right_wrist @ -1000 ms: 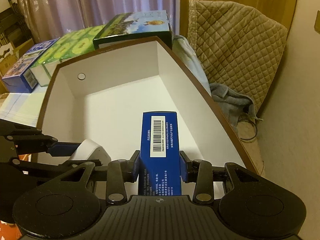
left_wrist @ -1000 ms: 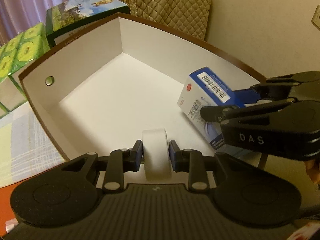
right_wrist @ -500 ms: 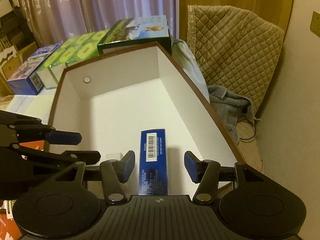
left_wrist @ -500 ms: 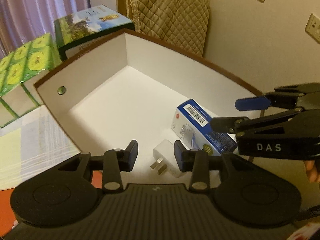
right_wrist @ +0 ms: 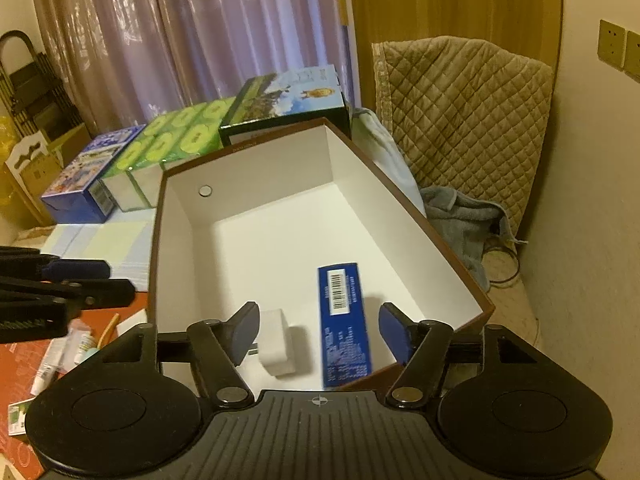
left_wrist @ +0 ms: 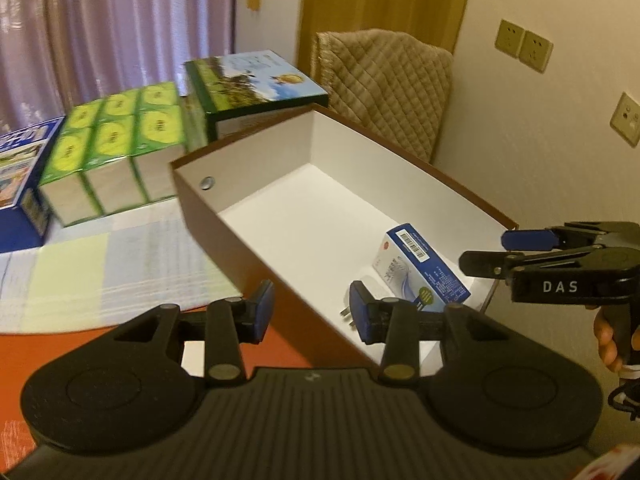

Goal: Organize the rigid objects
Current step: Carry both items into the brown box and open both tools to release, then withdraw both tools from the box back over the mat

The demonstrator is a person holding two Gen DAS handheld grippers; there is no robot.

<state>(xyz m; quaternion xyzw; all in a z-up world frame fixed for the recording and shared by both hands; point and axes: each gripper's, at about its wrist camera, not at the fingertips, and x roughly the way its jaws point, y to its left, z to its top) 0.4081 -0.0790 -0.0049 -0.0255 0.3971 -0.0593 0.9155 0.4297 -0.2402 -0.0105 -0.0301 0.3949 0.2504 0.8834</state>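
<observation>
Both grippers hung with nothing in them over the near end of a white-lined storage box (right_wrist: 448, 248), each with its jaws spread wide. The left gripper (left_wrist: 310, 308) sat above the box's near-left wall, one jaw outside over the red worktop (left_wrist: 288, 344), the other inside. The right gripper (right_wrist: 320, 328) looked straight down the box.

Two rigid items lay on the box floor: a blue carton (right_wrist: 343, 320), flat and lengthwise between the right gripper's jaws and below them, and a white plug adapter (right_wrist: 277, 342) just beside the right gripper's left jaw, apart from the carton. In the left wrist view only the adapter's metal prongs (left_wrist: 347, 317) showed, next to the inner jaw, and the carton (left_wrist: 420, 266) lay beyond and to the right of it.

By appearances, the placing step for these two items was complete. The next move would call for lifting clear of the box walls and reaching for loose small packets (right_wrist: 60, 360) on the worktop to the left of the right gripper's jaws.

Those packets were blurred and partly cut off behind the gripper body, so what they were could not be made out. The carton's near end was hidden by the right gripper.
</observation>
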